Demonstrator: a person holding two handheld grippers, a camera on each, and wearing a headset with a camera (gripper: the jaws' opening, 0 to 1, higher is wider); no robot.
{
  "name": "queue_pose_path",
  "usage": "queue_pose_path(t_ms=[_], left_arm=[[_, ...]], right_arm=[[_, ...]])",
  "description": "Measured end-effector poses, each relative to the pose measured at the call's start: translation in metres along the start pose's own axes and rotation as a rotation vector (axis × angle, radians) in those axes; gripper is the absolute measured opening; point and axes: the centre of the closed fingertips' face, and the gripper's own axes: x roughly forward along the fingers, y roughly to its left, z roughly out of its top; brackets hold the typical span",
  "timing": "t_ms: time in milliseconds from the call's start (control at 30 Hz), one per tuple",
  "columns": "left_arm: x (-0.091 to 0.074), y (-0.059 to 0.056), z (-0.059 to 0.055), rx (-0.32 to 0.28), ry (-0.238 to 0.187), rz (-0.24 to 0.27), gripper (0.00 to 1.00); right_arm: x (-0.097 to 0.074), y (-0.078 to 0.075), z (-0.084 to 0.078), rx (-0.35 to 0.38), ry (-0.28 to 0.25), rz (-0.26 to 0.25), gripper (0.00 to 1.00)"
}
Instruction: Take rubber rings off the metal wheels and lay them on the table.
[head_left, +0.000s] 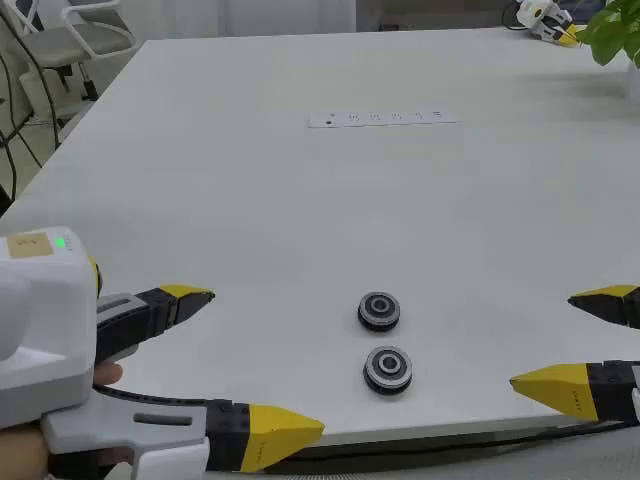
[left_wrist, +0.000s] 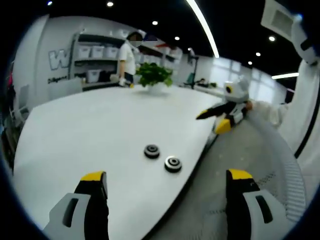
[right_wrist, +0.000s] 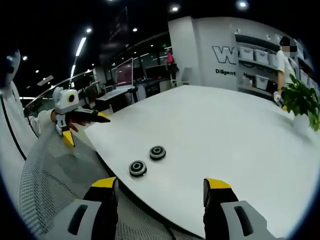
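Head view first, and I count two metal wheels lying flat on the white table. The far wheel and the near wheel sit near each other but apart, the near one close to the table's front edge. Each has a pale hub inside a dark outer band. I take that band for the rubber ring, seated on its wheel, though it is too small to make out clearly.

I also count two grippers, both off the wheels. The left gripper comes in from the lower left with its yellow-tipped jaws spread wide and holding nothing. Its white housing shows a green light and is cut off by the frame. The right gripper enters from the right edge with its jaws apart as well and holding nothing, and most of its body is out of frame. The wheels lie between the two grippers.

Further up the table is one flush socket strip, its markings too small to read. A potted plant is cropped at the top right corner, with a white and yellow device beside it that I cannot identify. Chairs stand past the left edge. A dark cable runs along under the front edge.

In the left gripper view a person stands behind the plant in front of shelves of bins, well away from the wheels.
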Motion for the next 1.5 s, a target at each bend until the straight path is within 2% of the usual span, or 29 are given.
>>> queue_pose_path(t_ms=[667, 1500], left_arm=[[0.0013, -0.0009, -0.0019, 0.005, 0.013, -0.005, 1.00], [0.0005, -0.0011, 0.0017, 0.005, -0.011, -0.010, 1.00]], right_arm=[[0.0004, 0.0021, -0.0018, -0.005, 0.014, 0.013, 0.71], [0.0009, 0.0003, -0.0046, -0.003, 0.027, 0.013, 0.71]])
